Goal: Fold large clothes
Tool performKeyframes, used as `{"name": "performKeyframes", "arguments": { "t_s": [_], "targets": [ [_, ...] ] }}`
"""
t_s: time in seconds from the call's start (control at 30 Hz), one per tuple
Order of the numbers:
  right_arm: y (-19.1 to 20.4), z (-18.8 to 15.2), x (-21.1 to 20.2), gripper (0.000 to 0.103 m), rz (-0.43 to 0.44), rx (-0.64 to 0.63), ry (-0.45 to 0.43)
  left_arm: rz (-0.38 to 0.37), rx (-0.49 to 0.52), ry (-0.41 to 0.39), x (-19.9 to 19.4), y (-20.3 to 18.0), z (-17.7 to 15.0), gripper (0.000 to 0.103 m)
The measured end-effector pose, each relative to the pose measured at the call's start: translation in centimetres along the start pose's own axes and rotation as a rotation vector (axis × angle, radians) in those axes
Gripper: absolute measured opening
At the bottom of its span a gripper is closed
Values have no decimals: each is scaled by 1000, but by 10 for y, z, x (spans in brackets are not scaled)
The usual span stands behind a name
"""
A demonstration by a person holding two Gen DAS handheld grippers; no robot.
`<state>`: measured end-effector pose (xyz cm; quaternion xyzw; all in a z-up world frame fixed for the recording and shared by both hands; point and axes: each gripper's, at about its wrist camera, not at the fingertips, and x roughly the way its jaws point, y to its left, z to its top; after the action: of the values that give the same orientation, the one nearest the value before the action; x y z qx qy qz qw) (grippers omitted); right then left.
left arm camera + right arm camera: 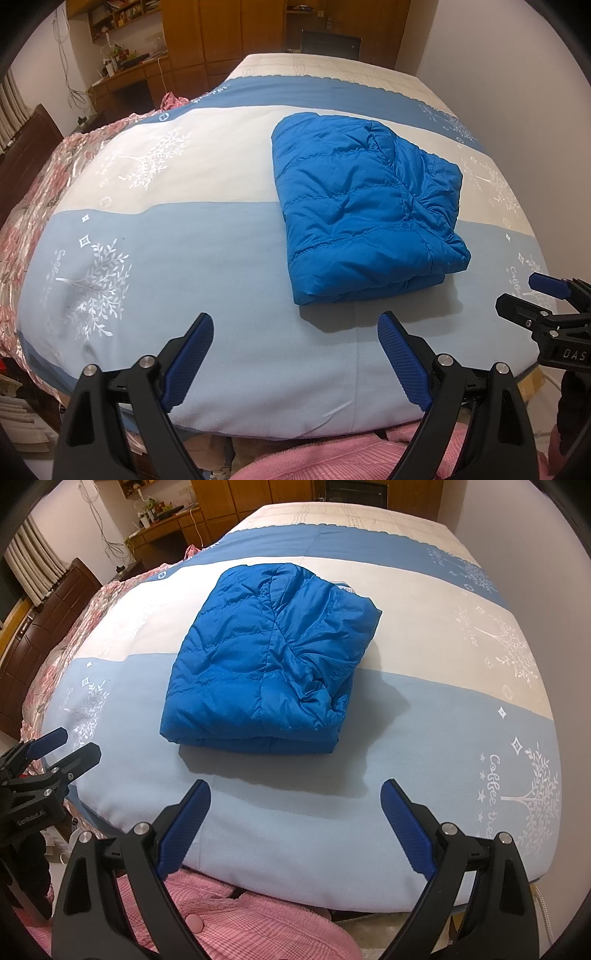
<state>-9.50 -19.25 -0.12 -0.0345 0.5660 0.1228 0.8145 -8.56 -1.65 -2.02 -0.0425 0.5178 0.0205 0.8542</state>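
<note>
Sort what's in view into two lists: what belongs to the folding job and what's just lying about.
Job:
blue puffer jacket, folded on the bedspread
left gripper, open
right gripper, open

Lying about:
pink floral quilt at the bed's edge
desk clutter
dark dresser

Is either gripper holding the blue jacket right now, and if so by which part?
Nothing is held. The left gripper and right gripper are both open, short of the folded blue jacket, which lies free on the bed cover.

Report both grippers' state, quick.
Left gripper: open, holding nothing, short of the jacket.
Right gripper: open, holding nothing.
</note>
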Motion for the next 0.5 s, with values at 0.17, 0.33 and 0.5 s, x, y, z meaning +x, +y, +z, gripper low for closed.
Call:
{"name": "performKeyframes", "arguments": {
  "t_s": [0.17, 0.33, 0.5],
  "targets": [
    [0, 1, 3, 93, 1, 1, 8, 2, 3, 0, 1, 0, 1, 91],
    [2, 3, 4, 93, 3, 0, 8, 1, 6, -1, 1, 1, 1, 91],
    [2, 3, 4, 93, 2, 3, 6, 0, 5, 0, 2, 0, 2, 91]
  ]
}}
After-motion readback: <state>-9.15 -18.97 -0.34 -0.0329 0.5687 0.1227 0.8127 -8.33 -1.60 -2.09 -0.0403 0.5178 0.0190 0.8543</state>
